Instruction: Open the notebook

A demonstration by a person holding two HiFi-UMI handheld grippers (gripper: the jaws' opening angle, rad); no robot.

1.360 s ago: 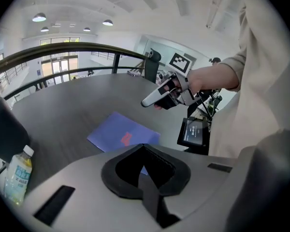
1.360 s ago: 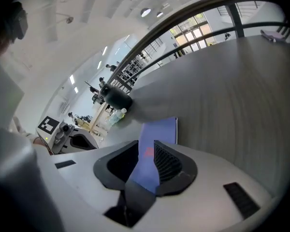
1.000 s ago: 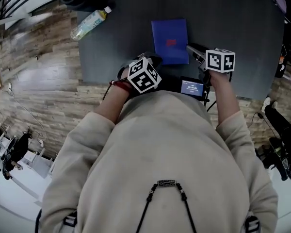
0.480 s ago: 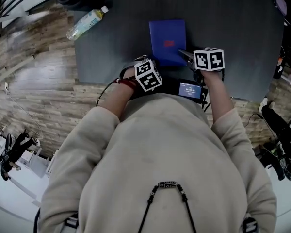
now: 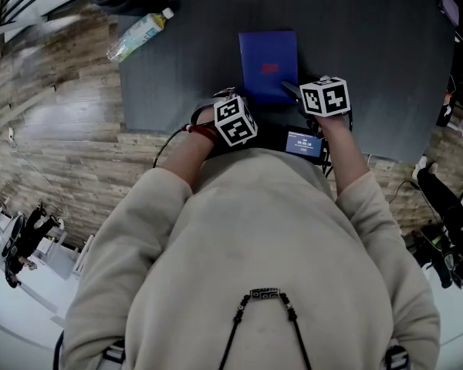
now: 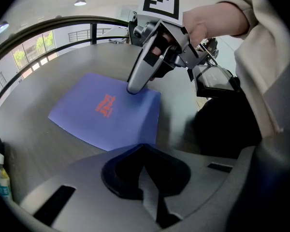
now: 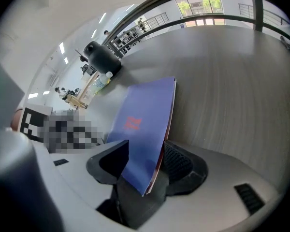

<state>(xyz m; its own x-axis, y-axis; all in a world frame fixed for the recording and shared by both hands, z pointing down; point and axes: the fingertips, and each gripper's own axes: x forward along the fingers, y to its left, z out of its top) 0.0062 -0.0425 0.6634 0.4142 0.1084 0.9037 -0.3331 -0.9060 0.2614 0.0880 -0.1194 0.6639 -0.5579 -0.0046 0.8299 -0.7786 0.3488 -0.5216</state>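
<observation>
My right gripper [image 7: 147, 162] is wide open. Its jaws have just been spreading, and the near right corner of the notebook [image 5: 268, 64] stands between them (the cover lies closer to one pad, but I see neither pad pressing). From my left gripper's view, one right jaw tip comes down at that corner; I cannot tell whether it touches. The notebook is blue with red print. It lies closed and flat on the grey table [image 5: 386, 45], just beyond both grippers. My left gripper [image 6: 144, 173] has its jaws together with nothing between them, and it points down just short of the notebook's near edge. A bottle [image 5: 141, 35] lies on its side at the table's far left corner, well apart from the notebook.
</observation>
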